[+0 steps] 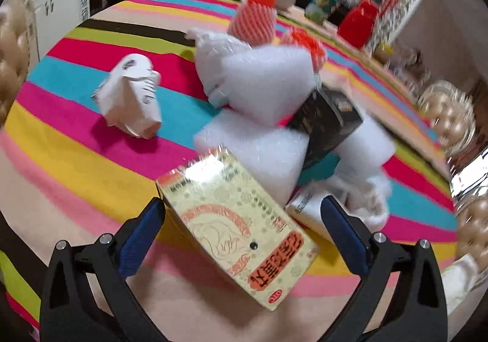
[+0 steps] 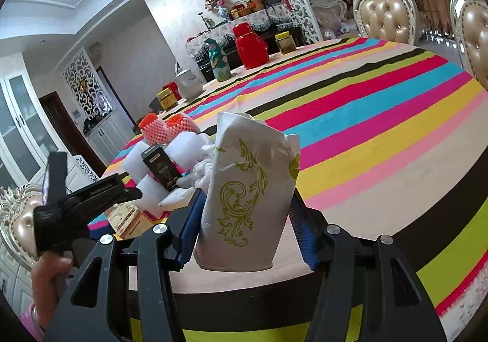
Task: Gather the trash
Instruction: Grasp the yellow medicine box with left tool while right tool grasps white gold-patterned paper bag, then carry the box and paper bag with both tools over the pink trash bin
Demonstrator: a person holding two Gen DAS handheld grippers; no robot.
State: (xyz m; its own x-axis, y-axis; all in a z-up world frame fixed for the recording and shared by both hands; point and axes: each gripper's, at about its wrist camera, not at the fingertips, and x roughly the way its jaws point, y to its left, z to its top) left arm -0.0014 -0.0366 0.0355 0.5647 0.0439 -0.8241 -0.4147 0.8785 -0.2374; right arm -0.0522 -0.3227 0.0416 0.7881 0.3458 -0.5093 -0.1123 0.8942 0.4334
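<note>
Left gripper: your jaws stand wide, straddling the gold box at lower centre; its long axis runs diagonally, upper left to lower right. Right gripper: clamped on the white paper bag, upright, frame centre.

The tablecloth runs in stripes of pink, blue, yellow, lime, black and beige. A white paper bag carries a green scroll pattern. The box is gold with red lettering. Foam blocks are white, the fruit nets orange-pink, the small carton black.
</note>
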